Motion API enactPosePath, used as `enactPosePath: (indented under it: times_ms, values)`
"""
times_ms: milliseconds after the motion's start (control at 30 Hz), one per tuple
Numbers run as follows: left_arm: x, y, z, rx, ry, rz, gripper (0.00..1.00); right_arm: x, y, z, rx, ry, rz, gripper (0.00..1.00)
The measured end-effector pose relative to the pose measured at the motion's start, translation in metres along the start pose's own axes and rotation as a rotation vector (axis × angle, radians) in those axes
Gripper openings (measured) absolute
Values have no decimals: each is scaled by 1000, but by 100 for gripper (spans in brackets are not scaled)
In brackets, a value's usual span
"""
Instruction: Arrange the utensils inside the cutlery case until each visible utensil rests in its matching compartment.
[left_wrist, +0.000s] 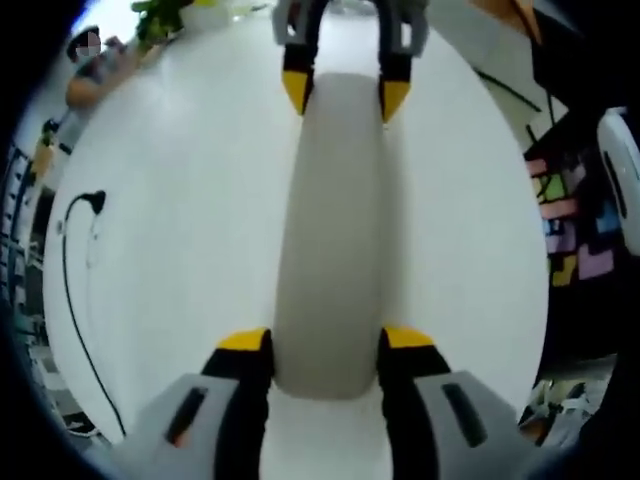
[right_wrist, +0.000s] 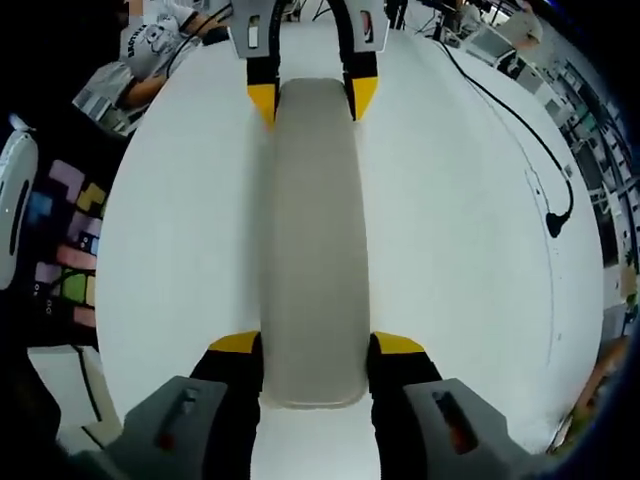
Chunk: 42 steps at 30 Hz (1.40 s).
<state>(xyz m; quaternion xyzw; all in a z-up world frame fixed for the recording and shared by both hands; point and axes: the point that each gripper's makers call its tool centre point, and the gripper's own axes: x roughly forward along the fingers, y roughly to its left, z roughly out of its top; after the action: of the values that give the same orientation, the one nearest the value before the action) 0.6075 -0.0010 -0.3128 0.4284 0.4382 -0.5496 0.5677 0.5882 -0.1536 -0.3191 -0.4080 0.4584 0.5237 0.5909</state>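
Observation:
A long, pale grey cutlery case (left_wrist: 328, 240) with rounded ends lies closed on the white table (left_wrist: 180, 250). No utensils are visible. In the left gripper view my left gripper (left_wrist: 325, 345) is shut on the case's near end, its yellow-tipped jaws pressed against both sides. My right gripper (left_wrist: 340, 95) clamps the far end. In the right gripper view the case (right_wrist: 312, 240) runs straight away from me, with my right gripper (right_wrist: 315, 350) shut on the near end and the left gripper (right_wrist: 312, 95) on the far end.
A black cable (left_wrist: 75, 290) with a plug trails over the table, and it is also seen as the cable (right_wrist: 520, 120) in the right gripper view. A person (right_wrist: 150, 50) sits at the table's edge. Coloured blocks (left_wrist: 570, 230) and a green plant (left_wrist: 160, 15) lie beyond the table.

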Motion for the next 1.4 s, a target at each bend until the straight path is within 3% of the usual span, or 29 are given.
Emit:
enactPosePath:
  times_ms: [333, 733, 967, 1067, 1233, 1300, 1400]
  values:
    - [16, 1, 1, 16, 27, -12, 44, 10, -2, -8, -3, 14, 22, 43]
    - [20, 1, 5, 41, 58, -22, 45, 12, -2, -14, -36, 58, 14, 44]
    - [20, 1, 6, 49, -14, -28, 47, 12, -2, -15, -39, 54, 13, 45]
    - [19, -4, 6, 61, -25, -49, 53, 10, -3, -16, -42, 39, 12, 45]
    - [16, -4, 11, -46, -98, -70, 64, 7, -4, -16, -28, -33, 24, 44]
    - [14, -1, 5, -47, -102, -60, 65, 7, -2, -15, -20, -65, 28, 47]
    - [6, 3, 6, -71, -167, -44, 66, 6, 0, -15, 1, -111, 27, 52]
